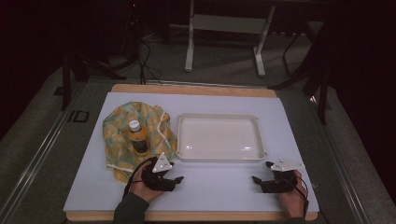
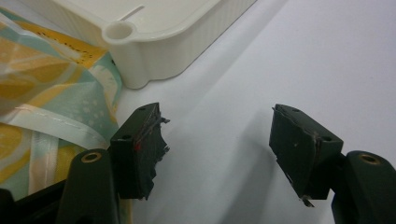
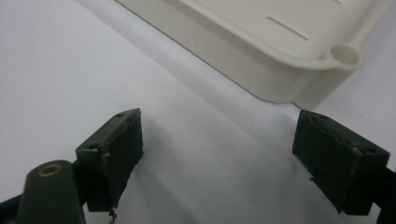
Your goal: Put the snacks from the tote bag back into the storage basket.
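Yellow and green cloth [image 1: 122, 135] lies bunched up near the left edge of my worktop [image 1: 219, 191], and a little bottle [image 1: 137, 137] with a white cap stands upright in the middle of it. Just beside the cloth, in the middle of the worktop, sits a white tray [image 1: 219, 156] with nothing in it.

My left tongs [image 1: 169, 178] rest near the front edge, just in front of the cloth. They are wide apart and hold nothing. In the left gripper view I see the cloth edge [image 2: 56, 116] right next to one of my pads [image 2: 137, 149], and the tray corner [image 2: 140, 60] a bit past it. My right tongs [image 1: 262, 181] rest near the front right corner, by the tray's near right corner. They are wide apart too, with only bare worktop between them.

I think the bottle is what I need to go for. It is tall and stands on soft, lumpy cloth, so a bump from my tongs could tip it over. If I grab it too high, near the cap, it may swing or slip. My tongs could also catch a fold of cloth and drag everything along. And the tray wall is close, so I might knock the bottle on it.
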The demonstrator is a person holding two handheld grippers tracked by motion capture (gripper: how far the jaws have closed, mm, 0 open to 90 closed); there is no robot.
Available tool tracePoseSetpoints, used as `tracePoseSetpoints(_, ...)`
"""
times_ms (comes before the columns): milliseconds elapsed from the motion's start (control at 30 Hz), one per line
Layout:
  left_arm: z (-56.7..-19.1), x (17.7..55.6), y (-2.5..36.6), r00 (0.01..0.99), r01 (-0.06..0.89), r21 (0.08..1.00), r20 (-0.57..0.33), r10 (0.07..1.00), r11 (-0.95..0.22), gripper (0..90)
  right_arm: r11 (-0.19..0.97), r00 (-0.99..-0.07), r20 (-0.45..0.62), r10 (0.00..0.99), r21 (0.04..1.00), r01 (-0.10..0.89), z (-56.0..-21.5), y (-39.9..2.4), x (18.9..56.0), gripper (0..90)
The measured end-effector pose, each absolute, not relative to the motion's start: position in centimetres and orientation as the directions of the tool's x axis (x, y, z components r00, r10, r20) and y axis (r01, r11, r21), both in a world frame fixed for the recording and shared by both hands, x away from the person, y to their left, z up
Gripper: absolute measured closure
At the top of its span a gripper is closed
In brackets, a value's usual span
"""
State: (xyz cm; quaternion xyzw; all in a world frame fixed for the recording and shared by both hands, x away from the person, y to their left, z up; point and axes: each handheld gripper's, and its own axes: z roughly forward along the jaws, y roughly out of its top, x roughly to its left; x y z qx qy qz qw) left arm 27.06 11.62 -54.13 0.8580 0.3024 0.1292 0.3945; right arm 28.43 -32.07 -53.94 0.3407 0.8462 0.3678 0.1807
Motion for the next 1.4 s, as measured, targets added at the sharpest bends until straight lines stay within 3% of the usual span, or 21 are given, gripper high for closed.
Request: tracePoseSetpoints(1400, -52.8, 26.6, 11.7, 0.801, 0.416, 0.729, -0.012, 0.598, -0.543, 37.5, 0.467, -0.695, -0.081, 0.715, 0.795, 0.388, -53.7, -32.4, 27.6, 15.8)
